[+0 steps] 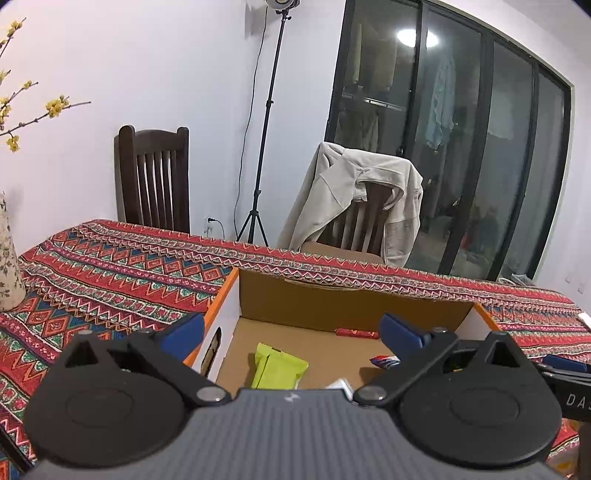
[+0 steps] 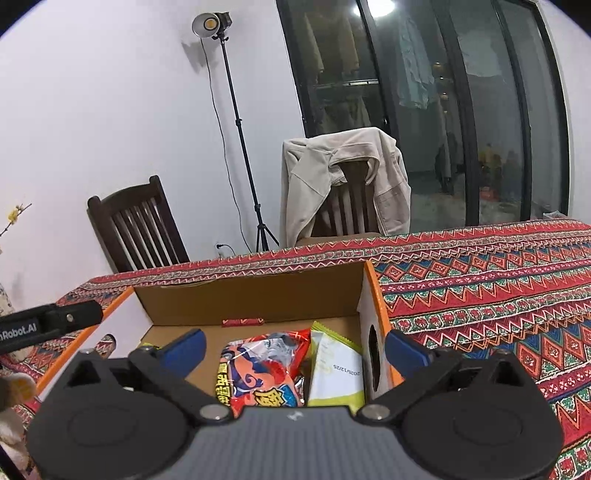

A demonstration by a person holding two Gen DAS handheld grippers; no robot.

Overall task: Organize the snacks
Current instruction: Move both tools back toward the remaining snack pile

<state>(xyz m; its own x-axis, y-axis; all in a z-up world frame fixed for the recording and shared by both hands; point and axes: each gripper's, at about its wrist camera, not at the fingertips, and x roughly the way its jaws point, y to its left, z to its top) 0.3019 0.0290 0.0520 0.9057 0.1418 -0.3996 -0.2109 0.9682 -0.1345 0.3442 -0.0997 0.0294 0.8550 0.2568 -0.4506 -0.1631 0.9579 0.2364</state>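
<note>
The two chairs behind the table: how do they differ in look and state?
The left chair is bare, its dark slatted back fully visible; the right chair has a beige jacket draped over its back, hiding most of the slats. The left chair stands against the white wall, the right chair in front of the dark glass doors. Both are dark wood with vertical slats, and a lamp stand stands between them.

We log: white wall (image 1: 166,74); 2 dark wood chairs (image 1: 155,177), 1 w/ beige jacket (image 1: 354,199); studio lamp on tripod (image 2: 212,24); black-framed glass doors (image 1: 461,147); patterned red cloth on worktop (image 1: 110,266).
</note>
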